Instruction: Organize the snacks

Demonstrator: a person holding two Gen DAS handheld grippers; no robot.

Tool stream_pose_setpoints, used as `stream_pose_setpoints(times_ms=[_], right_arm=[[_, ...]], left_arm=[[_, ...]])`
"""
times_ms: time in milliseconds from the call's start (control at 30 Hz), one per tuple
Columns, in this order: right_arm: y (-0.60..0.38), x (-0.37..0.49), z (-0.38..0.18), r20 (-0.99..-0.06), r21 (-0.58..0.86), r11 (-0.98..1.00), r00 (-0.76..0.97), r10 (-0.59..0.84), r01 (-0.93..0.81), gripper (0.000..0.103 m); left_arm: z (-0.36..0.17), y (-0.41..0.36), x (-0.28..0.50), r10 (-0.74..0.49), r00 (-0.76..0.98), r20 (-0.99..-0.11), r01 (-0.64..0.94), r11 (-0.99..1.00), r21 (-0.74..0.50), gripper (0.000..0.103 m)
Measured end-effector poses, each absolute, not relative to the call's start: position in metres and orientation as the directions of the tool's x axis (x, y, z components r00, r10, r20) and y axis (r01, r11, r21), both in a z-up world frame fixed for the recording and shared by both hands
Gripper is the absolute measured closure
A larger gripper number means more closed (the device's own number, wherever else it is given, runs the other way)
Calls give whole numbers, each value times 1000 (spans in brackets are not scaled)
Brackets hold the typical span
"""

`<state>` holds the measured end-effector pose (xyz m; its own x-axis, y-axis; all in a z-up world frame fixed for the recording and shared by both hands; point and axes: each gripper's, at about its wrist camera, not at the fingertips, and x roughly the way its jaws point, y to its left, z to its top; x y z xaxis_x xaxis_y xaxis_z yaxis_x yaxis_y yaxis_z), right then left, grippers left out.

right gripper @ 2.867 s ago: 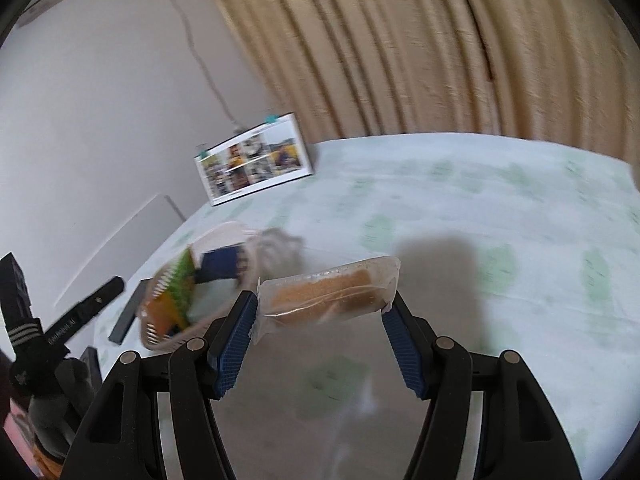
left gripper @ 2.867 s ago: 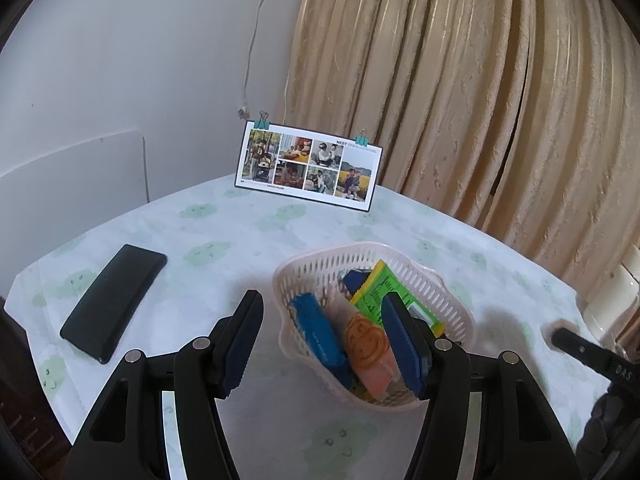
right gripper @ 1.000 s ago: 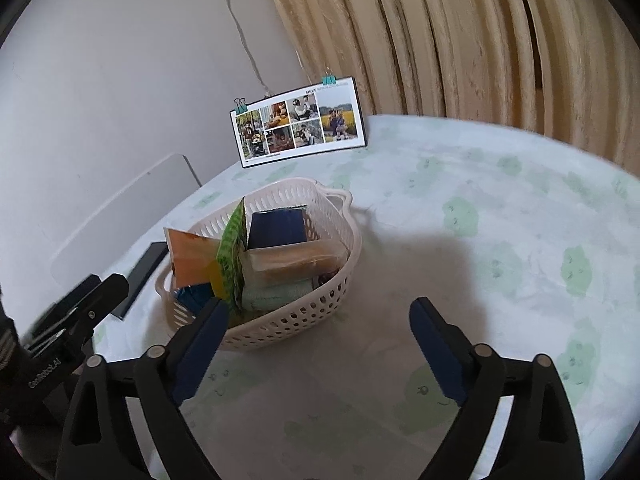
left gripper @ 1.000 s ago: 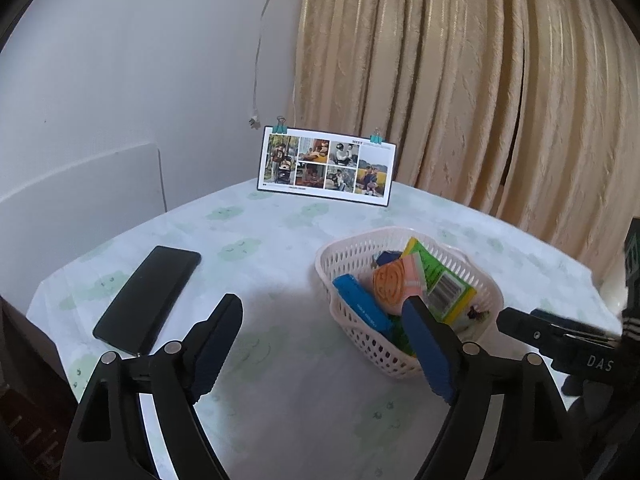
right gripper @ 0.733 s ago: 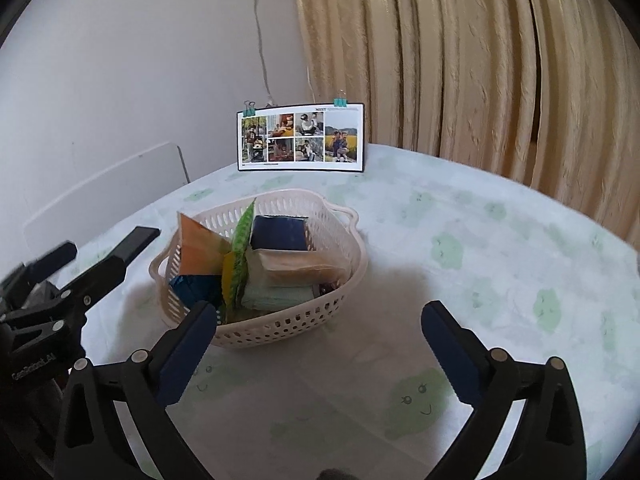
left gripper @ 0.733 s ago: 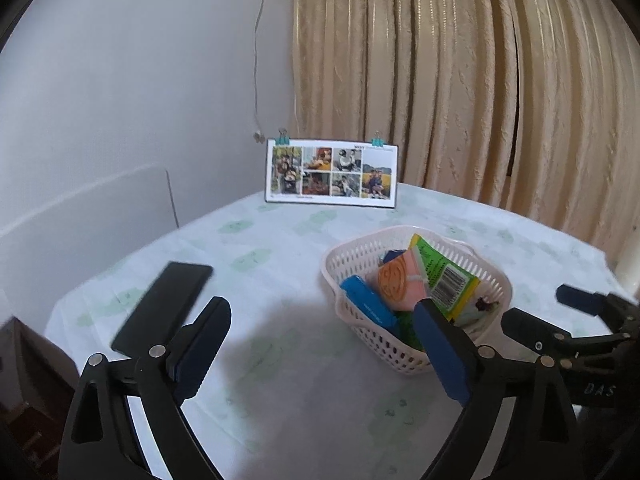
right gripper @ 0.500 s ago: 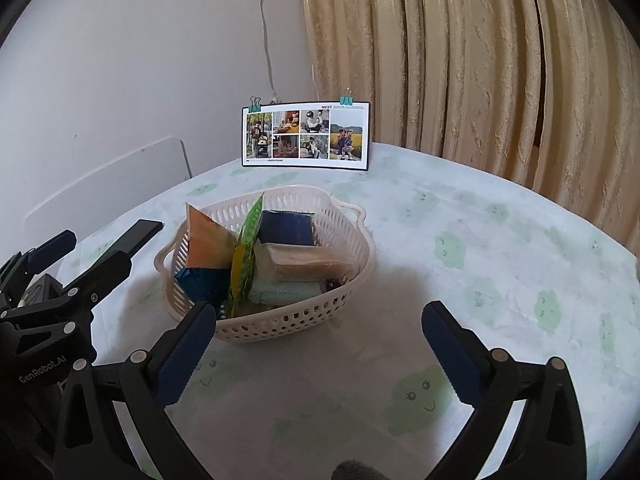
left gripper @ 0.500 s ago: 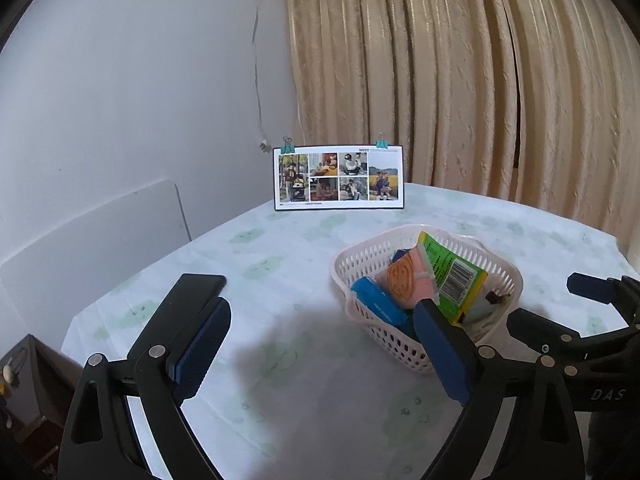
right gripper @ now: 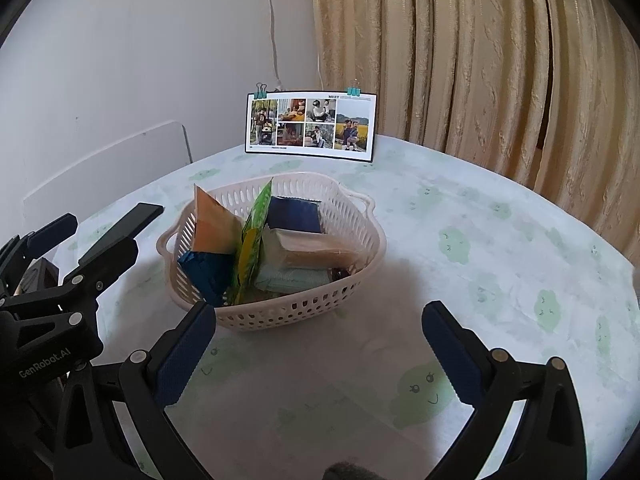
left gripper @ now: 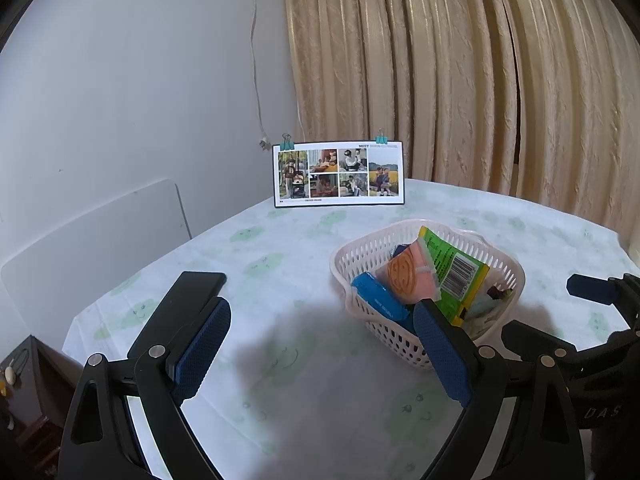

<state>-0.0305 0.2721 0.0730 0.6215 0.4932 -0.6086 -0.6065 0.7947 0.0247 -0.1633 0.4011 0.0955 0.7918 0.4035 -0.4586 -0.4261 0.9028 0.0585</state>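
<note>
**Snacks gathered in the perforated basket, both tools empty**

Nearest, the right gripper [right gripper: 318,336] hangs above the table [right gripper: 500,240] with its blue ribbed pads spread wide, gripping nothing. The left gripper [left gripper: 322,344] is likewise agape and empty, its black frame bolted with small silver rivets.

Just beyond, at 12 o'clock from the right gripper, sits the basket [right gripper: 280,312], a pale rounded plastic tub with slotted walls and small handles. It holds the snacks: an orange packet [right gripper: 214,226] and a green packet [right gripper: 252,248] standing on edge, a crinkled blue packet [right gripper: 204,272] low at 9 o'clock, a dark blue pouch [right gripper: 294,214] at the back, and a clear-wrapped tan bar [right gripper: 316,250] lying flat.

The tablecloth is white with soft green cloud faces. A flat black phone [right gripper: 128,224] lies at 10 o'clock. Farthest, a glossy photo card [right gripper: 311,126] stands upright under two binder clips, before a ribbed beige curtain [right gripper: 480,60].
</note>
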Motion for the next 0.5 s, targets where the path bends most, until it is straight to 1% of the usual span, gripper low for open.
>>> stream_pose_setpoints(times_ms=[500], right_arm=[[272,-33,75,-605,23,784,615,505,-620,0]], left_arm=[[92,402,-164,404,790,-461,-426,903,61,10]])
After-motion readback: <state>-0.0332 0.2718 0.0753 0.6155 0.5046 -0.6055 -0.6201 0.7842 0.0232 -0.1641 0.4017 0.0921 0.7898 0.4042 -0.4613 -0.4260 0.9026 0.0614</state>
